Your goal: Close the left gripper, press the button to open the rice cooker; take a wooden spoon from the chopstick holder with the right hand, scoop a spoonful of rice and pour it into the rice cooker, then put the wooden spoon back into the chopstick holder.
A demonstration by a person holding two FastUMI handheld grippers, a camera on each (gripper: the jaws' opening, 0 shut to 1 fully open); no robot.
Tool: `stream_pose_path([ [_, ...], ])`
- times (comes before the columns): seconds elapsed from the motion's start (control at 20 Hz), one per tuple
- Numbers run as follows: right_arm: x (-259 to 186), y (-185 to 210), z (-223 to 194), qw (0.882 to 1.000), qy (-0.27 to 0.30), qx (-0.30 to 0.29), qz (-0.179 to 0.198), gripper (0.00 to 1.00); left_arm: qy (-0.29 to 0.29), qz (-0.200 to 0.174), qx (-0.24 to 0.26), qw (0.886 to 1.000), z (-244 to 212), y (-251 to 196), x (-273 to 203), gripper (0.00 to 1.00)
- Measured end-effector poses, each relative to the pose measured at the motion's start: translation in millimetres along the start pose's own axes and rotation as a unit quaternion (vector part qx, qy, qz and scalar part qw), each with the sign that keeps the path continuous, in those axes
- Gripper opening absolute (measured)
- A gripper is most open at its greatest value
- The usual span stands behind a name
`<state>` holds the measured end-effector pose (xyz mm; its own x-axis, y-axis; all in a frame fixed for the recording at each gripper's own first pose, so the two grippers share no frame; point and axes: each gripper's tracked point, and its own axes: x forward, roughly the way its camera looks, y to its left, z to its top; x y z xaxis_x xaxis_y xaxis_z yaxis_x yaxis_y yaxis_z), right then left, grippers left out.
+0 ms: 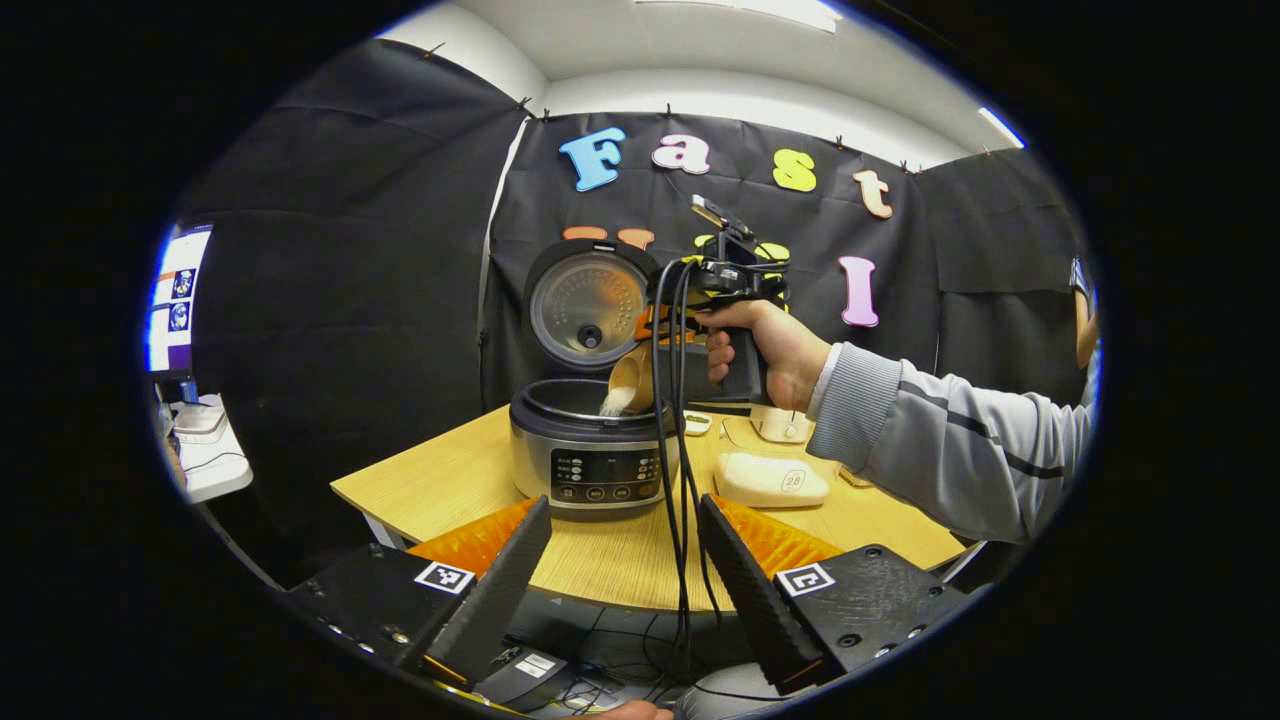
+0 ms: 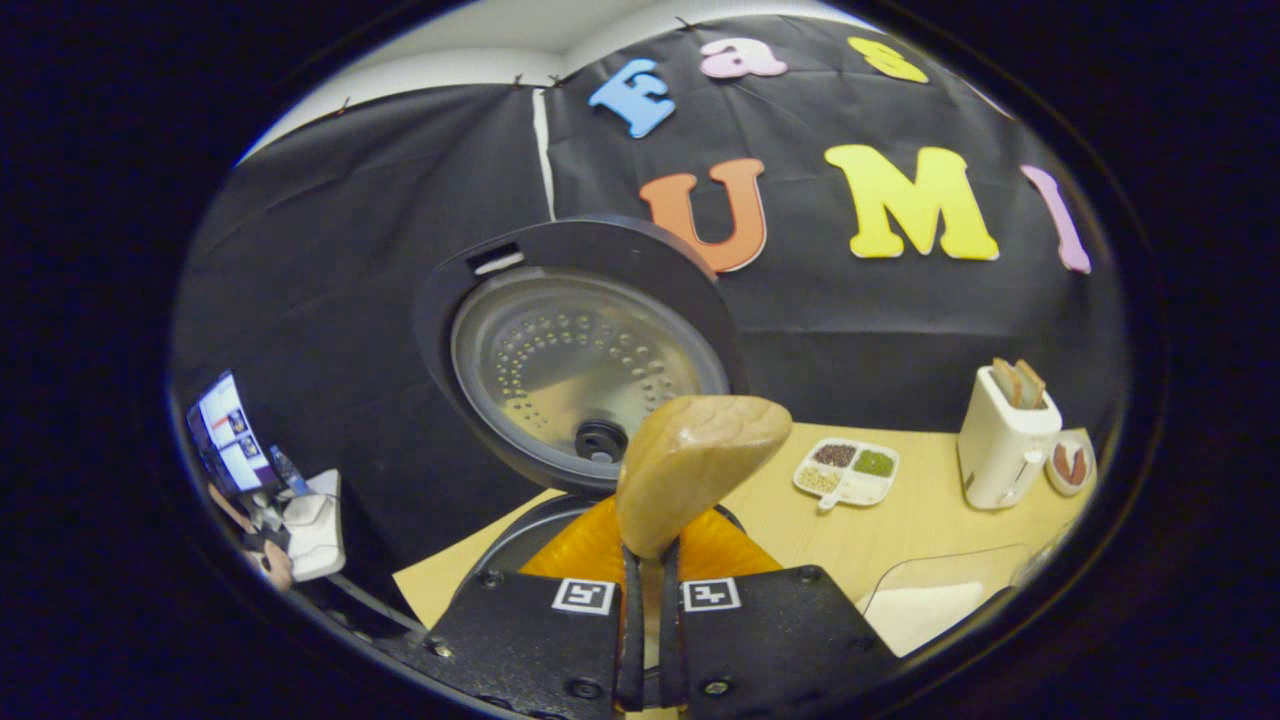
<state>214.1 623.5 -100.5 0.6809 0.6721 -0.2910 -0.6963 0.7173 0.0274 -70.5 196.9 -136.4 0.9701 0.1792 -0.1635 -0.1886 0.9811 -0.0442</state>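
Cooker (image 1: pixel 590 460) open on the table (image 1: pixel 440 490), lid (image 1: pixel 585 305) upright at its 12 o'clock. In the left gripper view, right gripper (image 1: pixel 665 350) sits over the pot rim at the cooker's 1 o'clock, held by a hand (image 1: pixel 775 350) in a grey sleeve (image 1: pixel 950 450). Spoon (image 1: pixel 632 378) tipped bowl-down, rice (image 1: pixel 617 400) spilling into the pot. Right gripper view: right gripper (image 2: pixel 650 640) fingers nearly together, both clamped on the spoon (image 2: pixel 690 470) handle, bowl's back facing the camera, lid (image 2: pixel 580 360) behind it. Left gripper (image 1: pixel 625 570) fingers spread wide, nothing between them, held back at the cooker's 6 o'clock off the table edge. Toaster (image 2: pixel 1005 440) and sectioned dish (image 2: pixel 848 470) at 3 o'clock of the lid. Chopstick holder: can't tell where.
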Motion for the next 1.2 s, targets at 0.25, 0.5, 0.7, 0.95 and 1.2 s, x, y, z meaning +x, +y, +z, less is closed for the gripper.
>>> stream_pose_path([
  [0.25, -10.1, 27.5, 3.8, 0.989, -0.022, -0.148, -0.016, 0.16, 0.003, 0.0, 0.003, 1.0, -1.2, -1.8, 0.2, 0.94],
  [0.5, -12.1, 31.9, 0.4, 0.975, -0.03, -0.22, -0.027, 0.11, 0.005, 0.001, 0.004, 1.0, -0.3, -6.1, -0.8, 0.94],
  [0.7, -35.3, 7.3, 23.2, 0.98, -0.052, -0.187, -0.034, 0.11, 0.005, -0.004, 0.007, 1.0, 2.9, -16.8, 0.4, 0.94],
  [0.95, -85.5, -57.0, 55.5, 0.983, -0.083, -0.148, -0.068, 0.11, -0.001, -0.017, 0.015, 1.0, 10.6, -40.5, 5.1, 0.94],
  [1.2, -136.4, -138.9, 68.9, 0.98, -0.097, -0.126, -0.121, 0.12, -0.009, -0.028, 0.02, 0.999, 18.6, -65.6, 15.2, 0.94],
])
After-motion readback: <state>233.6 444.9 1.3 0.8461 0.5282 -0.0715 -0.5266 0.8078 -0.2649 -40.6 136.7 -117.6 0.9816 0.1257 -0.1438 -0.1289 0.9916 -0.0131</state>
